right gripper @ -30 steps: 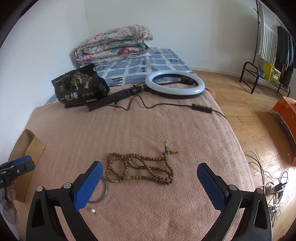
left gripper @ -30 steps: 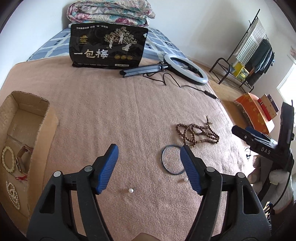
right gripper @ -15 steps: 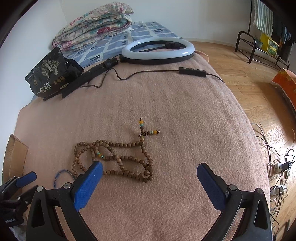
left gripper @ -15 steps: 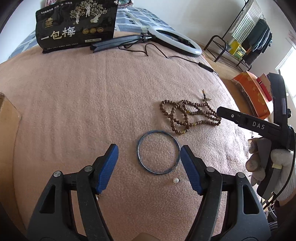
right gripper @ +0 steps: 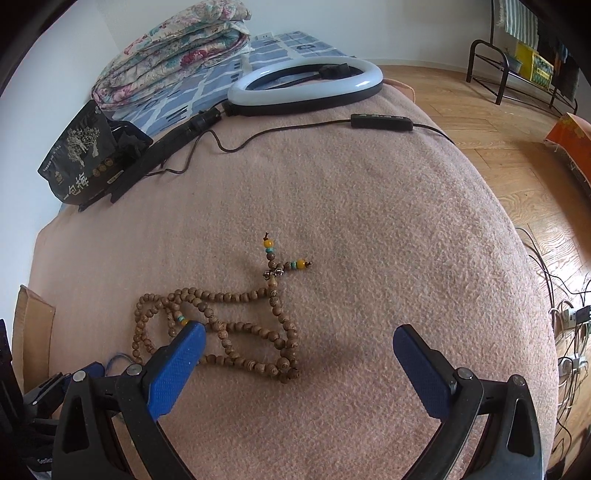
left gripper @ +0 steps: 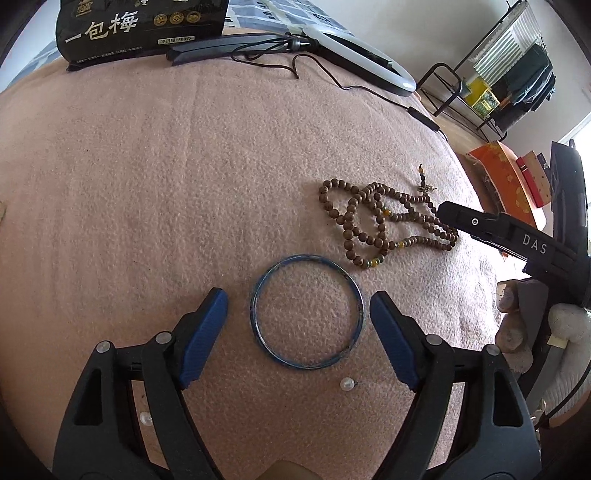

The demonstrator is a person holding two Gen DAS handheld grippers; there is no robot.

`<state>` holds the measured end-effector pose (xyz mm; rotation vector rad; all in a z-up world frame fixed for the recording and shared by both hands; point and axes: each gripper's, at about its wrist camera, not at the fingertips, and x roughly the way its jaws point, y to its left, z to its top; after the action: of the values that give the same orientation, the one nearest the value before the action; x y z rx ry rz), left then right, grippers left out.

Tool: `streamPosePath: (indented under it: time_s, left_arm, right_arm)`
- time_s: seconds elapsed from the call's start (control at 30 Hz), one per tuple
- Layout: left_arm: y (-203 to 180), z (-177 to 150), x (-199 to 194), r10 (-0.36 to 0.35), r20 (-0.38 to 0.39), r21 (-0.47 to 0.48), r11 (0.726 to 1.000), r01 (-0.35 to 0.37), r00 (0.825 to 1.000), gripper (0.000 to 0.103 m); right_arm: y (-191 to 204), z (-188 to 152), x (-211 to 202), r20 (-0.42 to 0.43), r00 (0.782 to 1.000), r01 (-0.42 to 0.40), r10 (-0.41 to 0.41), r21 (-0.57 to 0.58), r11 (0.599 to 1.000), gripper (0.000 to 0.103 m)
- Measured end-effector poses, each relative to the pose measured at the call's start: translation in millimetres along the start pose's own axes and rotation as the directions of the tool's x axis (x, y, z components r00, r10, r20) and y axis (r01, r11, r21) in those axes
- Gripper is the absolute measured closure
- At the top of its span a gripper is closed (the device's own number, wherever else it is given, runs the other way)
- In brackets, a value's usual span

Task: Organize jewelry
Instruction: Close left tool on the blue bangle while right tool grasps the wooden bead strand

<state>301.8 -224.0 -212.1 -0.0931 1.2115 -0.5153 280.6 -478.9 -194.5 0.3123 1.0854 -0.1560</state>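
A thin blue bangle (left gripper: 258, 286) lies flat on the pink blanket (left gripper: 184, 166), between the two blue fingers of my open left gripper (left gripper: 298, 306). A brown wooden bead necklace (left gripper: 373, 225) lies just beyond it to the right; in the right wrist view the necklace (right gripper: 221, 328) lies by the left finger of my open, empty right gripper (right gripper: 299, 341). Two small pearls rest on the blanket, one (left gripper: 346, 384) near the left gripper's right finger, one (left gripper: 145, 418) under its left arm. The right gripper's side shows in the left wrist view (left gripper: 509, 236).
A black snack bag (left gripper: 140, 26), a folded tripod and a ring light (right gripper: 306, 83) with its cable and switch (right gripper: 380, 121) lie at the blanket's far end. A cardboard box edge (right gripper: 31, 332) is at the left. Folded quilts (right gripper: 173, 48), floor cables and a rack lie beyond.
My left gripper has swung right, away from the cardboard box, and come down around the blue bangle. My right gripper has moved forward and lower over the bead necklace.
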Motion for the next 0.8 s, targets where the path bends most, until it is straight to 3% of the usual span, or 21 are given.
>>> streamPosePath:
  time_s: [0.4, 0.8]
  left_arm:
    - [-21, -7, 8, 0.101, 0.040, 0.055, 0.993, -0.103, 0.994, 0.014]
    - [-31, -13, 15, 0.218, 0.087, 0.118, 0.967, -0.228, 0.972, 0.014]
  right_arm:
    - [17, 5, 14, -0.042, 0.997, -0.072, 0.072, 0.011, 0.997, 0.001]
    - [45, 8, 30, -0.070, 0.994, -0.081, 0.078, -0.040, 0.996, 0.000]
